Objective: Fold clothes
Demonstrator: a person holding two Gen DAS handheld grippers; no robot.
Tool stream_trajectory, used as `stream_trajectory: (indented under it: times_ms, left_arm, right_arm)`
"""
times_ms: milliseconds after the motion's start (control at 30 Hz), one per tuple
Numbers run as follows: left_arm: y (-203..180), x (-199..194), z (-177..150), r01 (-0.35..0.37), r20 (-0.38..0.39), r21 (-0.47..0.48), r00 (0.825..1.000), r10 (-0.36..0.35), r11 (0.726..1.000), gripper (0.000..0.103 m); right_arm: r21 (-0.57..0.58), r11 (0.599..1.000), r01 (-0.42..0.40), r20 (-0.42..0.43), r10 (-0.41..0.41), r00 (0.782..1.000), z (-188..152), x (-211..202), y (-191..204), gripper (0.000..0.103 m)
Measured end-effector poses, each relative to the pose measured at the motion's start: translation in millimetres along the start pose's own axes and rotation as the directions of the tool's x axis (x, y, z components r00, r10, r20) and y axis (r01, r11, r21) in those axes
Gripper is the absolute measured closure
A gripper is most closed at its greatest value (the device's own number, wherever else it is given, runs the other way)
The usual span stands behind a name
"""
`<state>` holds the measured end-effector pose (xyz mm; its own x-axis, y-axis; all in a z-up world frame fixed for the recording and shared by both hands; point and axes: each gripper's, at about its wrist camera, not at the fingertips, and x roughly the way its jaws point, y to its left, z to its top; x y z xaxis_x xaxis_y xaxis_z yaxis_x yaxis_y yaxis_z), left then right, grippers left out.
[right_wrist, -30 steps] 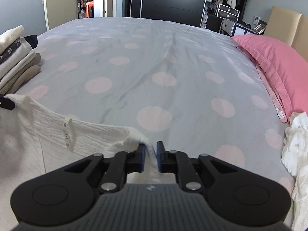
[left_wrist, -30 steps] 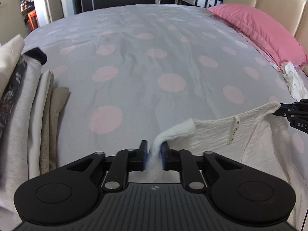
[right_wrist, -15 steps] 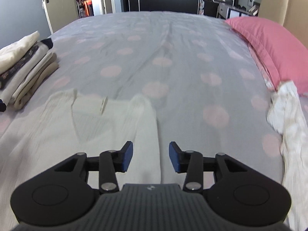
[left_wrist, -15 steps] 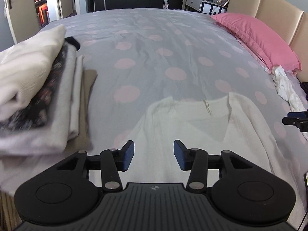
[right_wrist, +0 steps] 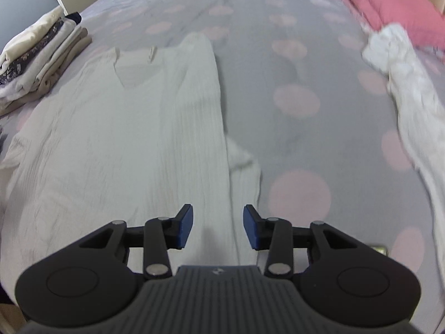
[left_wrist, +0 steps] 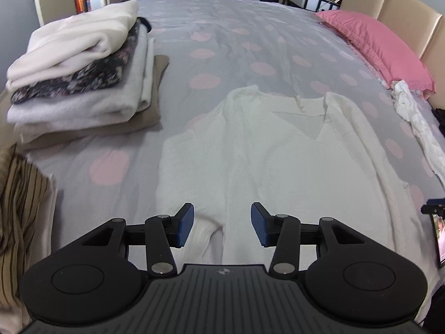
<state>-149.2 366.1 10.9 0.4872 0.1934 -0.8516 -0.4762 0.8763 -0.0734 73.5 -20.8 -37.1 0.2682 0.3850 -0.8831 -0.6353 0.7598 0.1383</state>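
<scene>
While both claws hang empty over the near end of the bed, the fold of this garment has not begun. Nearest, the left gripper (left_wrist: 222, 228) stands with its blue pads wide apart, above a ribbed cuff of the white V-neck top (left_wrist: 278, 150); the right gripper (right_wrist: 217, 229) is likewise spread, holding nothing, over the top's right edge. Beyond them the top lies flat and face up on the spotted bedspread (left_wrist: 205, 80), neck pointing away, both sleeves laid down along the body. I judge it spread and ready, with every fold left to do. Farther left, a stack of folded clothes (left_wrist: 83, 64) counts as finished work. Far right, by the pink pillow (left_wrist: 375, 44), 1 crumpled white garment (right_wrist: 403, 83) waits unfolded.
</scene>
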Motion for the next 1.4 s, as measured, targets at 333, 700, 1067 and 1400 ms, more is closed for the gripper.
stream_trajectory:
  times_ms: [333, 700, 1067, 1400]
  left_arm:
    - [14, 7, -16, -0.048, -0.035, -0.071, 0.998, 0.045, 0.996, 0.060]
    - [13, 13, -8, -0.036, -0.043, -0.054, 0.999, 0.033, 0.998, 0.060]
    - [20, 33, 2, -0.076, -0.067, -0.068, 0.995, 0.072, 0.995, 0.060]
    - [27, 54, 8, -0.131, -0.099, -0.096, 0.988, 0.121, 0.987, 0.060]
  right_arm:
    - [0.036, 0.999, -0.020, -0.073, 0.022, 0.997, -26, 18, -5, 0.099]
    - [0.095, 0.991, 0.096, 0.034, -0.100, 0.994, 7, -32, -46, 0.101]
    - [0.059, 0.936, 0.348, 0.060, -0.351, 0.935, 92, -23, -125, 0.101]
    - [0.082, 0.875, 0.478, 0.025, -0.481, 0.876, 147, 34, -183, 0.101]
